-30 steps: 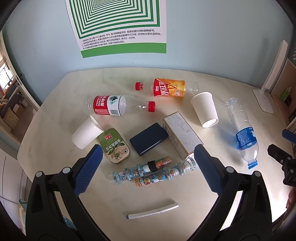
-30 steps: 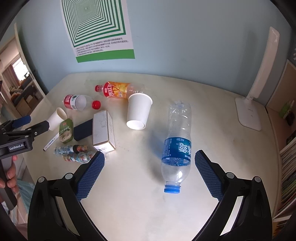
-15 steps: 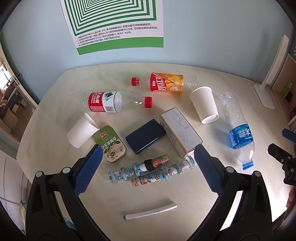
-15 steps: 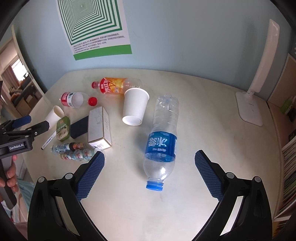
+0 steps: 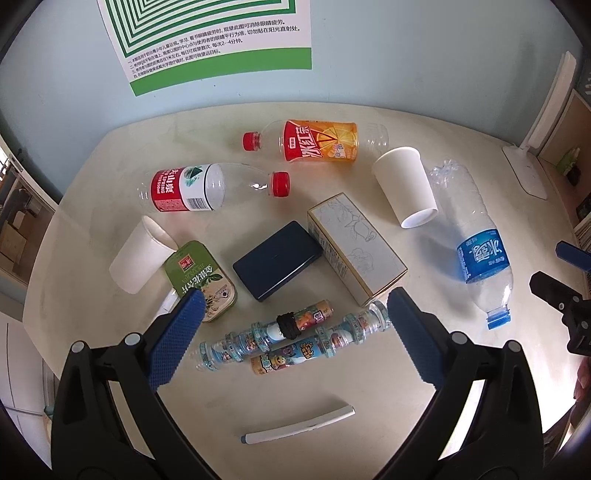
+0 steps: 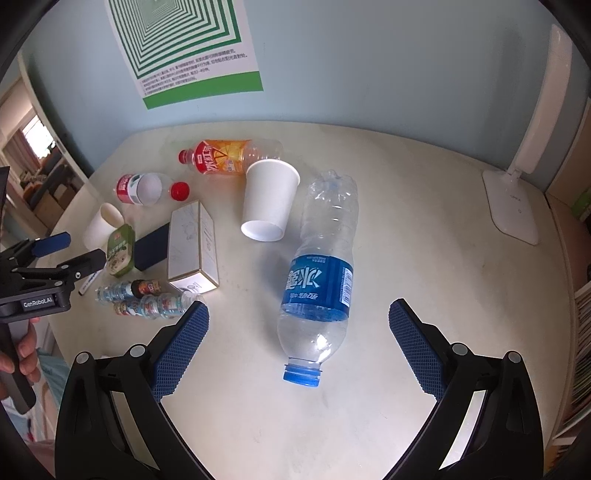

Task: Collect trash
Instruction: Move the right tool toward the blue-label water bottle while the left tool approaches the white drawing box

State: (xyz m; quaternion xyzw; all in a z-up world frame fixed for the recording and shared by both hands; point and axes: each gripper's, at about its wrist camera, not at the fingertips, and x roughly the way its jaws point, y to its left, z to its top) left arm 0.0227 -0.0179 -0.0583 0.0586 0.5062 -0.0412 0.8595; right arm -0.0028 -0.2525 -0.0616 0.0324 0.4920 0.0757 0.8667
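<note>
Trash lies scattered on a cream table [image 5: 110, 155]. An empty blue-label water bottle [image 6: 319, 273] lies just ahead of my open, empty right gripper [image 6: 295, 317]; it also shows in the left wrist view [image 5: 476, 243]. My open, empty left gripper [image 5: 291, 306] hovers over small drink bottles [image 5: 288, 338]. Around them lie an orange-label bottle [image 5: 319, 142], a red-label bottle [image 5: 192, 186], two white paper cups [image 5: 406, 184] [image 5: 138, 254], a green tin [image 5: 199, 278], a dark blue case [image 5: 277, 254], a white carton [image 5: 356, 243] and a white pen [image 5: 297, 424].
A white desk lamp [image 6: 517, 206] stands at the table's right rear. A green-and-white poster [image 5: 207, 33] hangs on the blue wall behind. Shelves line the right edge [image 6: 580, 325]. The table's near edge lies close below both grippers.
Both grippers moved forward and closer to the table, so the objects look larger. The blue-label bottle now sits nearer the middle between the right fingers. Nothing was taken hold of.
</note>
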